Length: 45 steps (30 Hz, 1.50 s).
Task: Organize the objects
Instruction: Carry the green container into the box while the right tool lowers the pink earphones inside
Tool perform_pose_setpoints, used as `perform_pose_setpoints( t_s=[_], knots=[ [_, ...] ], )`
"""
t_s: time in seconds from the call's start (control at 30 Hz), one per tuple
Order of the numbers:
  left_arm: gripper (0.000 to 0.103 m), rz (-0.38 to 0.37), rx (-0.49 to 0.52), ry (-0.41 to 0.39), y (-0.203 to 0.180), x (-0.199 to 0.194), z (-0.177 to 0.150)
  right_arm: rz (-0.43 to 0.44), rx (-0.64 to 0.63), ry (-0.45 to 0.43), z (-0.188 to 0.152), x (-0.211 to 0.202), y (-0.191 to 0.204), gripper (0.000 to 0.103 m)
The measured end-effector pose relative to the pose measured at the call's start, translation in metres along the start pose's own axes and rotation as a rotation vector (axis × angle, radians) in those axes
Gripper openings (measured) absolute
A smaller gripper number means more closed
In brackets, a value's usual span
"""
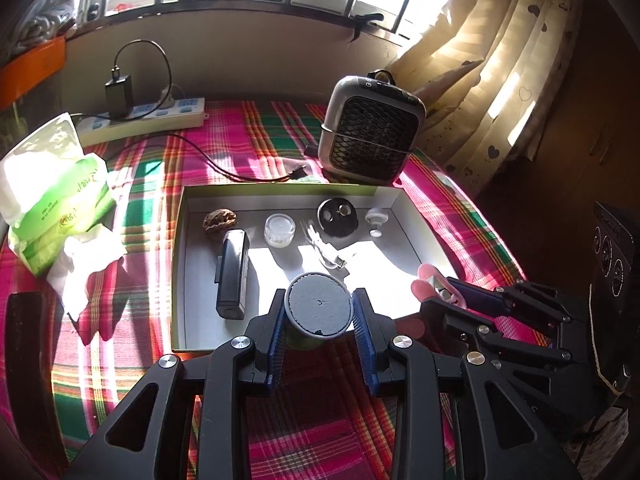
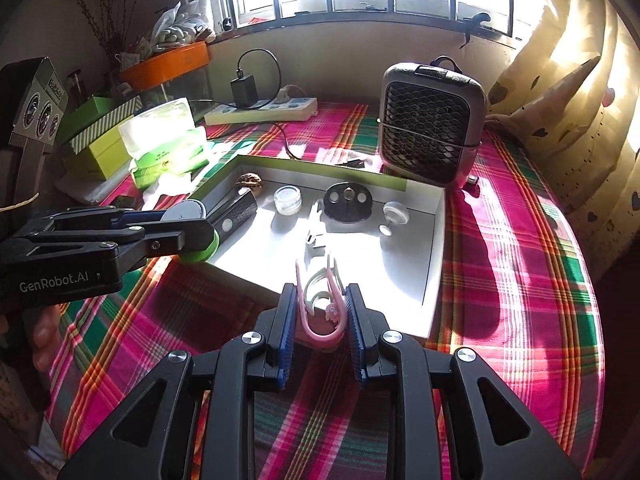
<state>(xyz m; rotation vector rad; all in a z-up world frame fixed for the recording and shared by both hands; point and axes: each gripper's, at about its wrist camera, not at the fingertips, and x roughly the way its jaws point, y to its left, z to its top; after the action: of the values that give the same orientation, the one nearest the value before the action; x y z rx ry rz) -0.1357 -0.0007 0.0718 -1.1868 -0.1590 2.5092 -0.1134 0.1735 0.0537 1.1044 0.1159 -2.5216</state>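
The left gripper [image 1: 318, 314] is clamped on a round green container with a grey lid [image 1: 318, 309], its blue pads pressed to both sides, and holds it at the near edge of the shallow white tray [image 1: 180, 264]. The right gripper [image 2: 320, 312] grips a pink U-shaped clip [image 2: 320, 320] between its pads, over the tray's near right corner. Ahead of the left gripper, inside the tray, lie a black oblong device [image 1: 233, 276] just to its left, a white cable [image 1: 328, 254] straight ahead, and beyond these a row: walnut [image 1: 219, 220], small clear jar [image 1: 279, 231], black round disc with holes [image 1: 337, 217], white knob [image 1: 376, 220]. Past the tray stand a small grey fan heater [image 1: 372, 128] and a power strip [image 1: 144, 118]; a green tissue pack [image 1: 60, 196] sits far left on the plaid cloth [image 1: 320, 420]
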Motion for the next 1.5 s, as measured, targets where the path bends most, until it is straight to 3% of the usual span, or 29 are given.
perform_pose_setpoints(
  t_s=[0.67,1.5],
  knots=[
    [0.029,0.003,-0.022,0.052,0.014,0.05,0.026,-0.021,0.039,0.066,0.033,0.055,-0.024,0.025],
    [0.029,0.01,-0.036,0.099,0.021,0.074,0.028,-0.061,0.033,0.114,0.034,0.08,-0.032,0.025]
  ],
)
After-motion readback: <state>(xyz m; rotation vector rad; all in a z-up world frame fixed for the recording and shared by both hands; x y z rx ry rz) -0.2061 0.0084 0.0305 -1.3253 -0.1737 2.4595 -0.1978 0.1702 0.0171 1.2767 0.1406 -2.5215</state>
